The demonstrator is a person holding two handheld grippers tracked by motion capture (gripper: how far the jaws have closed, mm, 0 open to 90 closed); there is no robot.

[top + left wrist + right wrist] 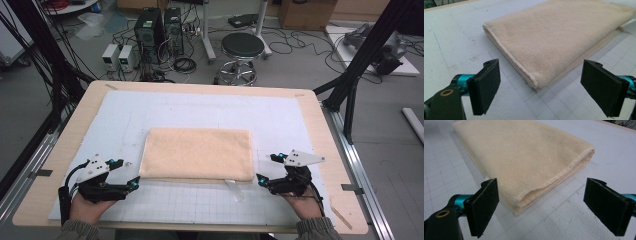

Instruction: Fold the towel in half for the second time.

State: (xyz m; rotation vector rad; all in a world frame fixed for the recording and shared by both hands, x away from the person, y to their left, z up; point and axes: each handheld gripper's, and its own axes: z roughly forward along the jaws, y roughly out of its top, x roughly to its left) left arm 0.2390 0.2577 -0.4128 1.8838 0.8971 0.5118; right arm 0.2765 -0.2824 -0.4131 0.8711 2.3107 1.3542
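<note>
towel partly out of frame

the folded beige terry towel (564, 37) runs past the top edge in the left gripper view; its small white tag (233, 188) is too tiny to read.

1. A pale wooden worktop (60, 165) carries a white gridded mat (200, 107).
2. Beyond it, a black round stool (242, 47) stands on the grey floor.
3. Two black computer towers (159, 31) stand among tangled cables (187, 64).

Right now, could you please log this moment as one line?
folded beige towel flat on white grid mat | left gripper open, near-left corner | right gripper open, near-right corner | no contact
</note>
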